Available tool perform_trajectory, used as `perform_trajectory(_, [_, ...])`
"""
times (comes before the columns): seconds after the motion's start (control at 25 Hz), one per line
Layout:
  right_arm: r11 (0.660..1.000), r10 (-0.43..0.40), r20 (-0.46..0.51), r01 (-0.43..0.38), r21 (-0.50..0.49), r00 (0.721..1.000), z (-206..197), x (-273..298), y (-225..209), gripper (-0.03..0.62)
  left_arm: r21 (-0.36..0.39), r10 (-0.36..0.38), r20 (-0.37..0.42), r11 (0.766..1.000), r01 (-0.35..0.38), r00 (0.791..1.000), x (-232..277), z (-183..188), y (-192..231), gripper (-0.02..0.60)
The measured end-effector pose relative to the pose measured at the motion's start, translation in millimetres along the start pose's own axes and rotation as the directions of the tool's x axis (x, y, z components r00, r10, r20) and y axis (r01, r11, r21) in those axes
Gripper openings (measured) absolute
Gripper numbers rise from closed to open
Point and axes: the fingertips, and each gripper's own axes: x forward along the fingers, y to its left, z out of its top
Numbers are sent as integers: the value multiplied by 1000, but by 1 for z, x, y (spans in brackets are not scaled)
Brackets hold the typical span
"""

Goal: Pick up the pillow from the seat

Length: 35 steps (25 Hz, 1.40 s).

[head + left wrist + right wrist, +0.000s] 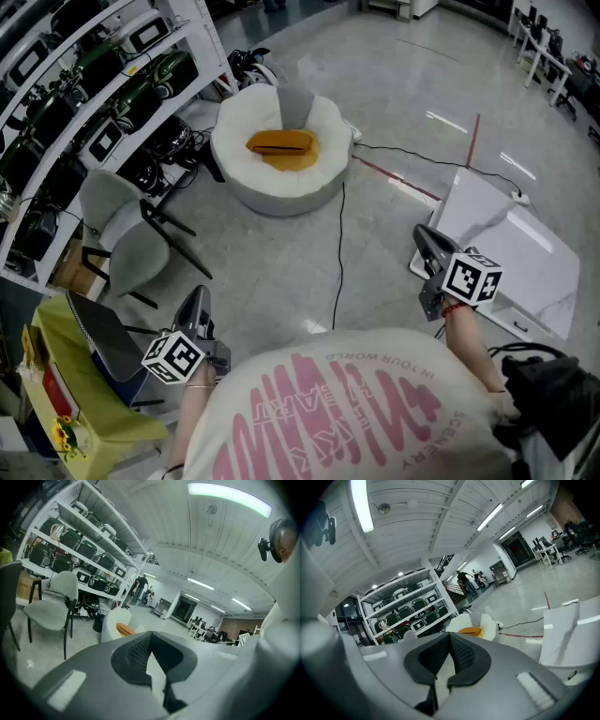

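An orange pillow (281, 145) lies in the hollow of a round white beanbag seat (239, 178) on the floor ahead, in the upper middle of the head view. Both grippers hang well short of it, near the person's body. The left gripper (195, 302) is low at the left, the right gripper (427, 236) low at the right; both are shut with nothing held. In the left gripper view the shut left gripper (151, 637) points toward the seat (111, 620) and pillow (125, 629). In the right gripper view the pillow (471, 631) shows just beyond the shut right gripper (450, 637).
White shelves (94, 103) loaded with dark cases line the left side. A grey chair (122, 225) stands before them. A black cable (342, 234) runs across the floor from the seat. A white panel (506, 244) lies at the right. People stand far off by the back wall.
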Motion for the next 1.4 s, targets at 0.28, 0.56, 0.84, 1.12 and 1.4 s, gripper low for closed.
perform_trajectory(0.28, [1000,5,-4,-5,15,1000,-6,1,-4,3,22,-6,-4,1000,6,1000,6,2,-4,17])
perform_trajectory(0.56, [999,18,-3,-17,35,1000,-5,8,-2,5,59,-3,-25,998,4,1000,9,8,-9,17])
perform_trajectory(0.84, [999,4,-35,-3,35,999,-17,18,-4,5,106,-12,-67,994,19,998,22,4,-9,17])
perform_trajectory(1.12, [998,-44,-29,45,39,999,-13,29,-17,5,88,-15,-64,996,21,998,58,8,7,17])
perform_trajectory(1.4, [997,-71,-23,72,36,997,4,52,-25,5,118,-57,-88,991,67,995,104,19,6,17])
